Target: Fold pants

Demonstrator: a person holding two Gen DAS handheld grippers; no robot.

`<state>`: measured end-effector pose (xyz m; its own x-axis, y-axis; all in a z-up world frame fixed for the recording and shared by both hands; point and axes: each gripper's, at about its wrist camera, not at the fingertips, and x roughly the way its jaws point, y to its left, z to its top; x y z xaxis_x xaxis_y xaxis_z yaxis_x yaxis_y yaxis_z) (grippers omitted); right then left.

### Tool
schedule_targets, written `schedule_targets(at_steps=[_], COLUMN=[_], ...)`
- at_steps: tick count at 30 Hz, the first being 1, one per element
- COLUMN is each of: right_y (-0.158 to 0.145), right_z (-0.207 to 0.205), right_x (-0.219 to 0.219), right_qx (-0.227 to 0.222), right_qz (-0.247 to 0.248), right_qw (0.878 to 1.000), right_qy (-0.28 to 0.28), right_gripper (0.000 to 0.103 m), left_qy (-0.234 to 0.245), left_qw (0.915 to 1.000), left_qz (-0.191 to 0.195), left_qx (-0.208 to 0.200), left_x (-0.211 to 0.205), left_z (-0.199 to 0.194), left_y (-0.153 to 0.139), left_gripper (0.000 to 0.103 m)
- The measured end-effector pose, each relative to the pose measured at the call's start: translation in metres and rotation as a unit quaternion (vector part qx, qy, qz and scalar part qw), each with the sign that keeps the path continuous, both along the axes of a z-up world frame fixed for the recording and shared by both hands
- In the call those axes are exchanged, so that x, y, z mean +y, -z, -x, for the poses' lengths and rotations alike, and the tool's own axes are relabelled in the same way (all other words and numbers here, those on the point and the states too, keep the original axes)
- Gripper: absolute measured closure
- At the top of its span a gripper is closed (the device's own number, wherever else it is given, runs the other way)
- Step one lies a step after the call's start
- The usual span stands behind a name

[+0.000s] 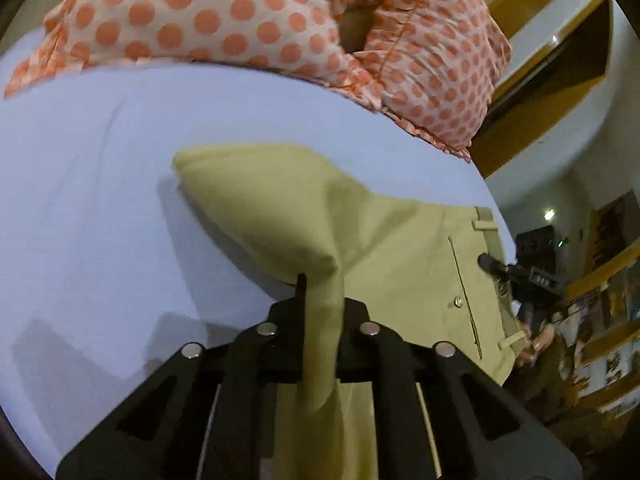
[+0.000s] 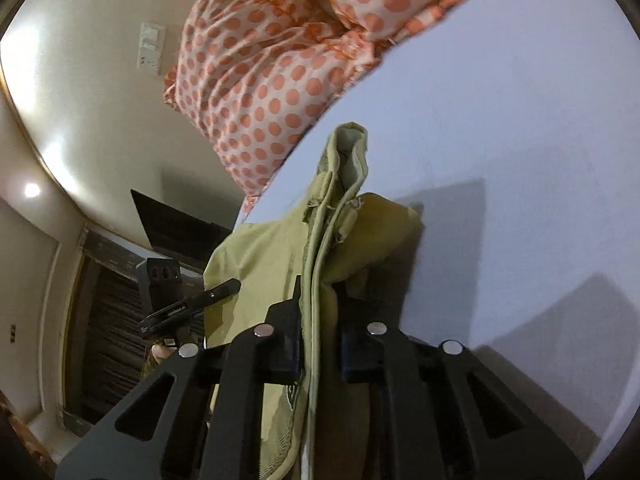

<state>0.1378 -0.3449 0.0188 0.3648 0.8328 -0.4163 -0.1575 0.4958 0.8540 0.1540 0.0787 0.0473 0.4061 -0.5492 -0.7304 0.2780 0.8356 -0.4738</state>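
Observation:
The khaki pants (image 1: 280, 208) lie folded on a pale blue bed sheet (image 1: 88, 184), with a back pocket and button showing toward the right. My left gripper (image 1: 322, 292) is shut on a pinch of the pants fabric, which hangs down between its jaws. My right gripper (image 2: 318, 292) is shut on the pants (image 2: 256, 264) at the waistband edge, with the band and belt loops bunched upright ahead of it. The right gripper also shows in the left wrist view (image 1: 500, 268) at the waistband. The left gripper shows in the right wrist view (image 2: 224, 290).
Two pillows with orange dots (image 1: 224, 16) lie at the head of the bed, also in the right wrist view (image 2: 280, 72). The sheet (image 2: 500, 128) ends at the bed's edge near the waistband. A dark laptop (image 2: 176, 228) and a wall stand beyond.

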Motion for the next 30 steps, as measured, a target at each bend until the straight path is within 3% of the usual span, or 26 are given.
schedule_targets(at_steps=[7,10,12,15,16,17,19,20,22,25,27,30], right_y=[-0.053,-0.061,-0.047,-0.029,-0.032,-0.040,-0.057,-0.065,-0.070,-0.053,-0.036,-0.032], right_z=[-0.051,-0.086,-0.108,-0.114,-0.108,-0.098,-0.084,-0.078,-0.074,-0.085,-0.095,-0.095], right_x=[0.011,0.013,0.016,0.016,0.011,0.004,-0.003,-0.001,0.014,0.039,0.043,0.039], right_qx=[-0.040,-0.049,-0.025,0.014,0.006,-0.013,-0.047,-0.065,-0.074,-0.031,0.003,0.009], right_qz=[0.045,0.080,0.136,0.224,0.225,0.217,0.184,0.160,0.146,0.185,0.209,0.208], right_qw=[0.998,0.995,0.988,0.971,0.971,0.971,0.975,0.979,0.984,0.981,0.977,0.975], right_qy=[0.012,0.040,0.064,0.077,0.087,0.103,0.116,0.108,0.076,0.045,0.053,0.071], right_gripper=[0.091,0.090,0.086,0.073,0.072,0.062,0.045,0.036,0.025,0.020,0.020,0.020], left_qy=[-0.018,-0.056,-0.082,-0.100,-0.110,-0.116,-0.114,-0.102,-0.074,-0.034,-0.033,-0.047], left_qw=[0.9969,0.9898,0.9825,0.9794,0.9771,0.9757,0.9792,0.9822,0.9877,0.9942,0.9930,0.9868], left_qz=[-0.050,-0.114,-0.162,-0.165,-0.167,-0.165,-0.126,-0.104,-0.081,-0.079,-0.108,-0.144], left_qx=[-0.059,-0.065,-0.044,-0.060,-0.072,-0.085,-0.110,-0.118,-0.111,-0.064,-0.035,-0.056], left_x=[-0.022,-0.035,-0.036,-0.023,-0.017,-0.013,-0.008,-0.011,-0.024,-0.054,-0.068,-0.077], left_z=[-0.044,-0.081,-0.097,-0.083,-0.074,-0.065,-0.044,-0.036,-0.032,-0.042,-0.055,-0.053], left_y=[-0.035,-0.026,-0.009,-0.014,-0.021,-0.028,-0.047,-0.053,-0.052,-0.029,-0.006,-0.001], left_gripper=[0.096,0.090,0.079,0.071,0.070,0.068,0.059,0.050,0.044,0.042,0.042,0.041])
